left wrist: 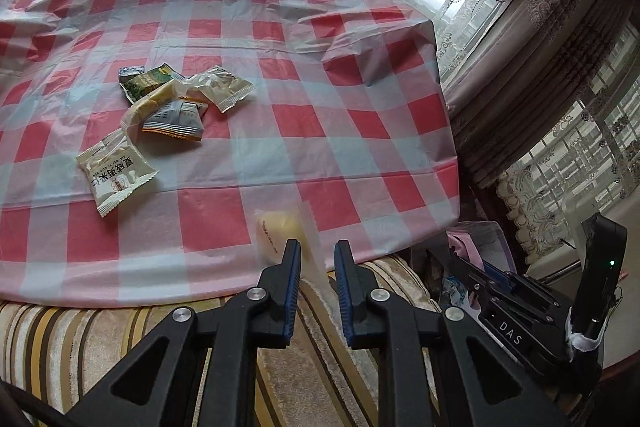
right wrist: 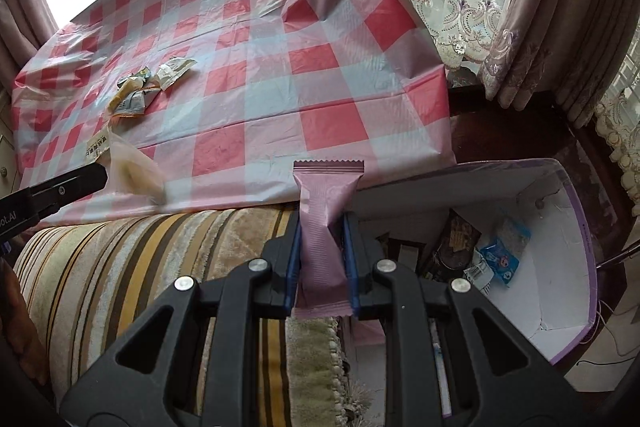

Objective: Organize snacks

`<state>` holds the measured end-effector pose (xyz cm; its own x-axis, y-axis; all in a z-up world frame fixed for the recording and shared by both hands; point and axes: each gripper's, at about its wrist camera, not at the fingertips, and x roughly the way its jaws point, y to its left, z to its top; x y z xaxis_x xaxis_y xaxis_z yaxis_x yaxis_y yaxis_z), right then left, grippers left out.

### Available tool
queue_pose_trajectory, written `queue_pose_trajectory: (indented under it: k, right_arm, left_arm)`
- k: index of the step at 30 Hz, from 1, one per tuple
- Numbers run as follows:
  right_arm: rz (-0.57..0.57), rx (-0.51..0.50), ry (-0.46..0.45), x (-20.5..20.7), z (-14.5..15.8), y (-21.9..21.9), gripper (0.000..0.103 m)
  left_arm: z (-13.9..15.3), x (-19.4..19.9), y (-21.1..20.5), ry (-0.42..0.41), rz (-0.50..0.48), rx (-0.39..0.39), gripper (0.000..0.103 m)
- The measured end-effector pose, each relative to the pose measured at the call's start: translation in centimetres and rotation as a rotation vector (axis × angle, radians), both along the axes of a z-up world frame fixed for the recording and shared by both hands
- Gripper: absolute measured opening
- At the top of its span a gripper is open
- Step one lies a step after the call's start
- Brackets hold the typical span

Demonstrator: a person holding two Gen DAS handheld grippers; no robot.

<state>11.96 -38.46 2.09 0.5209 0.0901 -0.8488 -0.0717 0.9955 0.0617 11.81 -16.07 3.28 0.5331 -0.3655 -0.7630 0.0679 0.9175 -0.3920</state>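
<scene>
The right gripper [right wrist: 320, 259] is pinching a pink snack bar [right wrist: 325, 211] over the surface's near edge, the left gripper [left wrist: 318, 267] is pinching a clear-wrapped yellow snack [left wrist: 280, 231]; next, probably, lowering both into the white box [right wrist: 560, 267] at right.

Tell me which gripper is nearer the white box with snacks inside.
Right. The right gripper, shut on a pink wrapper, sits beside the white box; the left gripper is farther, by the checkered tablecloth.
</scene>
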Motion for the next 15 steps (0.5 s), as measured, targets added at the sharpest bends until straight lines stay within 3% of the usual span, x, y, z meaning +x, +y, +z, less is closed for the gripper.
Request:
queue_pose_trajectory:
  k: [3, 5, 7, 9, 13, 15]
  right_arm:
    - [-0.032, 0.010, 0.008, -0.5, -0.4, -1.7, 0.023]
    - [-0.053, 0.016, 0.012, -0.9, -0.7, -2.8, 0.023]
    - [-0.074, 0.020, 0.018, -1.1, -1.1, -3.9, 0.023]
    - [-0.097, 0.030, 0.030, -1.2, -1.7, -5.0, 0.023]
    - [-0.138, 0.026, 0.033, -1.4, -2.3, -6.8, 0.023]
    - [-0.155, 0.017, 0.030, -1.6, -2.3, -7.5, 0.023]
  left_arm:
    - [0.2, -0.1, -0.7, 0.002, -0.018, -0.004, 0.020]
    - [0.0, 0.1, 0.4, 0.026, 0.041, -0.001, 0.028]
    - [-0.7, 0.5, 1.7, 0.073, 0.105, -0.010, 0.057]
    - [-1.1, 1.1, 2.1, 0.099, 0.115, -0.015, 0.058]
    - [-2.7, 3.6, 0.3, 0.176, 0.029, -0.039, 0.059]
    - [-2.9, 5.0, -0.5, 0.167, 0.012, -0.017, 0.059]
